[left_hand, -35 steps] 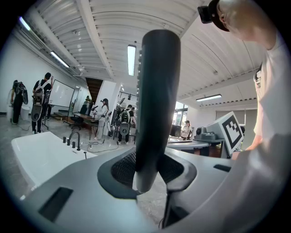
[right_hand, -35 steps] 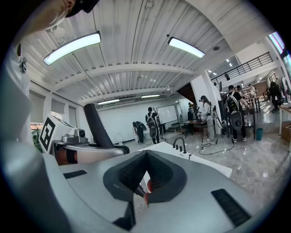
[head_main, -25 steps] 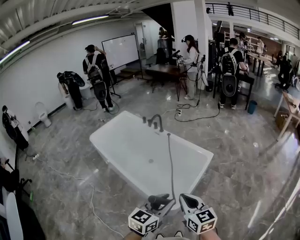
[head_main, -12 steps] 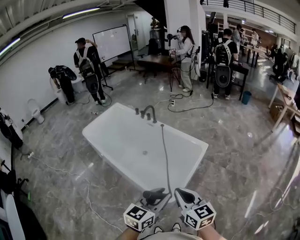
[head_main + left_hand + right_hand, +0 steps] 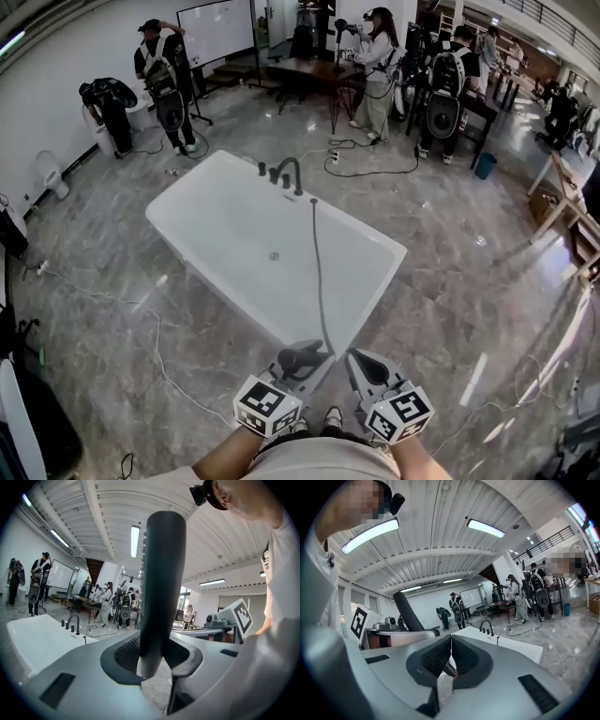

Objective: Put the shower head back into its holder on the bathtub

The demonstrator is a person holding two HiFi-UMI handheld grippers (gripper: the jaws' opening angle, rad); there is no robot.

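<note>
The white bathtub (image 5: 216, 248) stands on the marble floor ahead of me, with a dark faucet set (image 5: 284, 174) on its far rim. A grey hose (image 5: 319, 272) runs from that rim across the tub to the dark shower head (image 5: 298, 357). My left gripper (image 5: 302, 360) is shut on it near the tub's close corner. In the left gripper view the shower head's handle (image 5: 161, 583) stands upright between the pads. To its right, my right gripper (image 5: 362, 364) is shut with nothing in it, its pads (image 5: 461, 657) touching each other.
Several people with backpack rigs stand beyond the tub, near a dark table (image 5: 309, 70) and a whiteboard (image 5: 214, 19). A black cable (image 5: 375, 169) and a white cable (image 5: 150, 337) lie on the floor. A small toilet (image 5: 47, 174) sits by the left wall.
The head view has tipped downward, so the tub sits higher in the picture. Both grippers keep their places, and the shower head stays in the left one.
</note>
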